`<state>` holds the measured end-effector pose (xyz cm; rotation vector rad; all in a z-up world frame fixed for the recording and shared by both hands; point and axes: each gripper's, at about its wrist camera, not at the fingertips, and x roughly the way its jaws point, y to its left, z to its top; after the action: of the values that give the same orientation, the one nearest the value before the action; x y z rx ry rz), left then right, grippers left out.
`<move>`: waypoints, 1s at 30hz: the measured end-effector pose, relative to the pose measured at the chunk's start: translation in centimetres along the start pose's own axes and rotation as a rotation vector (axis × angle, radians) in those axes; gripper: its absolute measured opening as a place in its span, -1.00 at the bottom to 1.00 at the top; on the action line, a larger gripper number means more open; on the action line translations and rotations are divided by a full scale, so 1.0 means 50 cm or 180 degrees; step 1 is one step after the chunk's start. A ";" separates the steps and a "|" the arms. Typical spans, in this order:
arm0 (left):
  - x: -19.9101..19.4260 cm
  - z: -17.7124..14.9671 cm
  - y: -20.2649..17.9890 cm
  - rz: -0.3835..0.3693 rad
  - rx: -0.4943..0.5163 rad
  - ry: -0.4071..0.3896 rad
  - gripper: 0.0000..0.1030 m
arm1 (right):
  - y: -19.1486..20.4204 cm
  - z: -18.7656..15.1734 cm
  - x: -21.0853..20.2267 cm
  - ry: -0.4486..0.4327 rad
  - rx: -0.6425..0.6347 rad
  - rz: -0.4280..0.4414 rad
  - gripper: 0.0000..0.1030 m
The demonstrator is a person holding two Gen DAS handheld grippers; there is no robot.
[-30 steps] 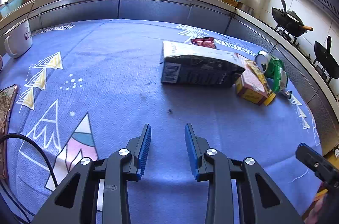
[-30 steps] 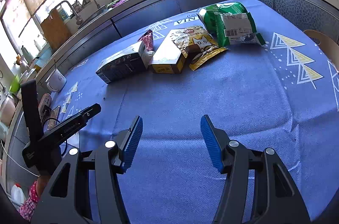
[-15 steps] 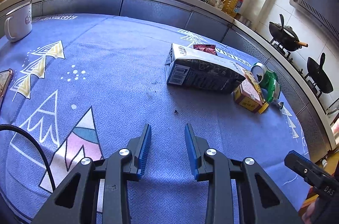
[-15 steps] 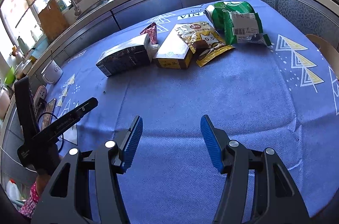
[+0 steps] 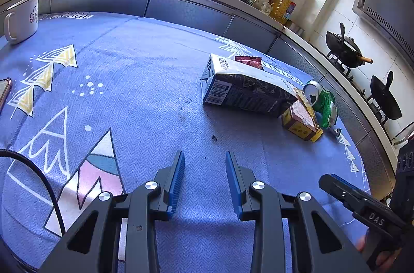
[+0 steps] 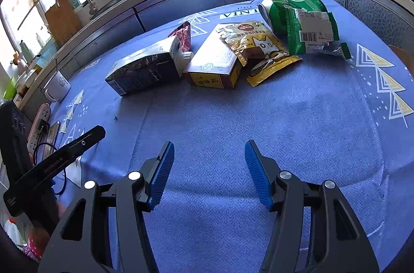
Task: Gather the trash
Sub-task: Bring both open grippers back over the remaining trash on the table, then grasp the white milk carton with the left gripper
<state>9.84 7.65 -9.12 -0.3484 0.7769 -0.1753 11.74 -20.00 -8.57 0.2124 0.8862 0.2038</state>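
Left gripper (image 5: 205, 161): jaws apart, nothing between them, above the cloth (image 5: 145, 81). Right gripper (image 6: 209, 151): spread wider, empty. Trash in a cluster at the table's far side: carton (image 6: 146, 68), box (image 6: 214, 66), pouch (image 6: 261, 50), green bag (image 6: 305, 24) (red wrapper (image 6: 182, 36) behind the carton). Mug (image 5: 22, 18) well apart.

2 boxes (image 6: 145, 68), 3 wrappers (image 6: 261, 50), 1 mug (image 6: 57, 90)
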 end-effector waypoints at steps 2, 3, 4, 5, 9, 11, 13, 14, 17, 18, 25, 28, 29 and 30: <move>0.000 0.000 -0.001 -0.0017 0.0005 0.0003 -0.30 | 0.000 0.002 0.006 0.0005 0.0009 -0.0007 0.12; 0.001 0.000 -0.003 -0.0034 0.0018 0.0006 -0.23 | 0.003 0.002 0.007 -0.0007 -0.0006 -0.0021 0.12; 0.001 0.000 -0.004 -0.0046 0.0035 0.0008 -0.20 | 0.006 0.003 0.009 -0.0009 -0.0028 -0.0037 0.12; 0.001 0.000 -0.007 -0.0044 0.0060 0.0009 -0.16 | 0.008 0.004 0.011 -0.0017 -0.0041 -0.0049 0.12; 0.001 -0.001 -0.015 -0.0016 0.0115 0.0006 0.02 | 0.020 0.006 0.013 -0.0059 -0.0099 -0.0056 0.12; -0.001 -0.001 -0.016 0.0026 0.0112 -0.0014 0.09 | 0.022 0.008 0.011 -0.0078 -0.0123 -0.0061 0.12; 0.000 0.001 -0.015 0.0028 0.0102 -0.0006 0.09 | 0.020 0.011 0.010 -0.0093 -0.0112 -0.0053 0.12; 0.000 0.001 -0.015 0.0025 0.0100 -0.0003 0.09 | 0.019 0.012 0.010 -0.0098 -0.0106 -0.0051 0.12; 0.000 0.002 -0.015 0.0030 0.0110 0.0011 0.09 | 0.015 0.016 0.011 -0.0103 -0.0090 -0.0046 0.12; 0.001 0.003 -0.015 0.0036 0.0117 0.0020 0.09 | 0.013 0.016 0.011 -0.0107 -0.0087 -0.0047 0.12; 0.002 0.074 -0.015 0.0202 0.0293 -0.0074 0.28 | -0.011 0.063 0.000 -0.0261 -0.0029 -0.0025 0.12; -0.007 0.138 -0.012 0.0285 0.0383 -0.0297 0.73 | -0.018 0.095 -0.004 -0.0335 0.0044 0.0051 0.12; -0.007 0.157 -0.012 0.0312 0.0414 -0.0355 0.76 | -0.020 0.106 -0.005 -0.0362 0.0067 0.0071 0.12; -0.003 0.179 -0.013 0.0308 0.0442 -0.0384 0.79 | -0.021 0.116 -0.005 -0.0391 0.0073 0.0085 0.12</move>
<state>16.07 9.27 -2.88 -0.1876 0.6570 -0.1154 16.23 -21.63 -5.09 0.2556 0.7645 0.2032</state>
